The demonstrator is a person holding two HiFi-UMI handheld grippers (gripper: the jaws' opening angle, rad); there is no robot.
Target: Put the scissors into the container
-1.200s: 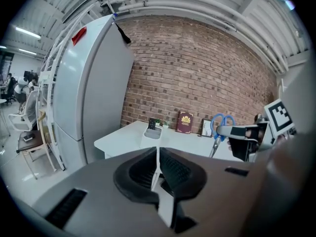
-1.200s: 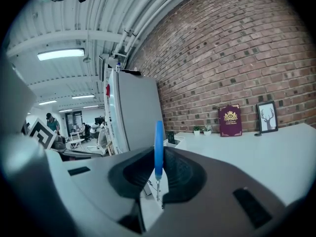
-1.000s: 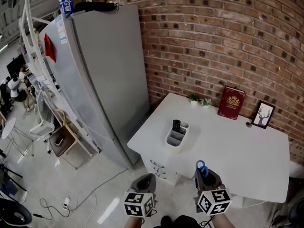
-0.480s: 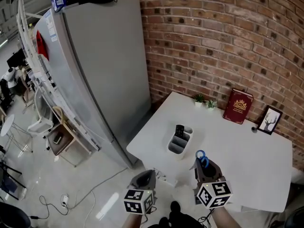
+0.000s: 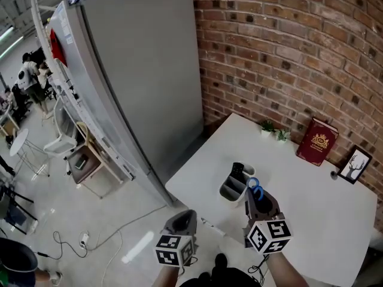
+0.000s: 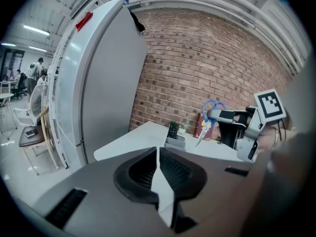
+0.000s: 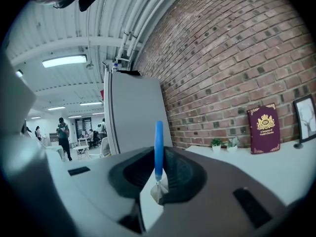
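Note:
Blue-handled scissors (image 5: 253,185) stand handle-up in my right gripper (image 5: 257,197), which is shut on them; the blue handle (image 7: 158,147) rises between its jaws (image 7: 156,181). The grey divided container (image 5: 230,190) sits near the left edge of the white table (image 5: 311,202), with a black remote (image 5: 237,171) upright in it. The scissors hang just right of the container's near end. From the left gripper view, the scissors (image 6: 209,116) hang blades-down to the right of the container (image 6: 175,141). My left gripper (image 5: 183,219) is shut and holds nothing, off the table's near-left edge (image 6: 158,154).
A tall grey fridge (image 5: 137,76) stands left of the table against the brick wall (image 5: 287,46). At the table's back are two small plants (image 5: 274,130), a red book (image 5: 319,142) and a framed picture (image 5: 355,165). A chair (image 5: 84,160) and cables lie on the floor at left.
My right gripper has carried the scissors forward, from the table's near edge to right beside the container. The left gripper has kept its place below the table edge.

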